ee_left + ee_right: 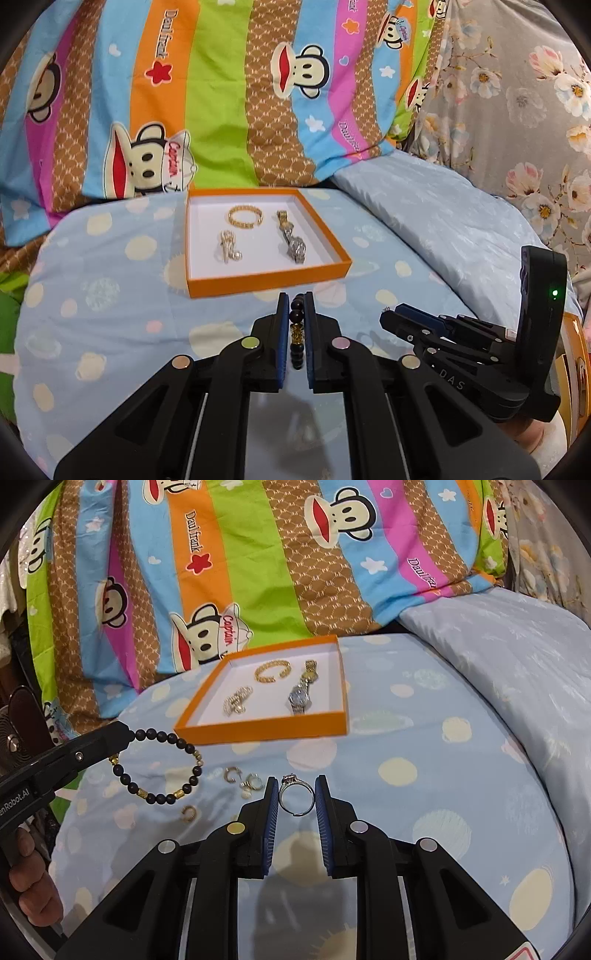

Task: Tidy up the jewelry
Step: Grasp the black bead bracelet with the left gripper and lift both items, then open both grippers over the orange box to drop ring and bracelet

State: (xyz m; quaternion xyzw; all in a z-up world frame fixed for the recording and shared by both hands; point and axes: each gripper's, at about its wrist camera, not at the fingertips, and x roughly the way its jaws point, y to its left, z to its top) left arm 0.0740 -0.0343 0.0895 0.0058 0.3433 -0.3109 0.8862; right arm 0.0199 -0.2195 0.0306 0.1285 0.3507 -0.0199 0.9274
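My left gripper [296, 300] is shut on a black bead bracelet [296, 332] with gold beads, held above the bed; from the right wrist view the bracelet [162, 768] hangs as a loop from the left gripper [123, 734]. My right gripper [296, 788] is shut on a silver ring [294, 799] with a stone on top, pinched between the blue pads. The right gripper [388, 314] also shows at the right of the left wrist view. An orange tray [266, 284] [258, 729] ahead holds a gold bangle [245, 216], a silver chain piece [229, 247] and a wristwatch [293, 240].
Small earrings [240, 779] and a gold hoop [189, 813] lie on the blue dotted bedsheet [424, 775] near the grippers. A striped cartoon quilt [221, 92] rises behind the tray. A floral cushion [517, 110] stands at the right. A hand [29, 886] grips the left tool.
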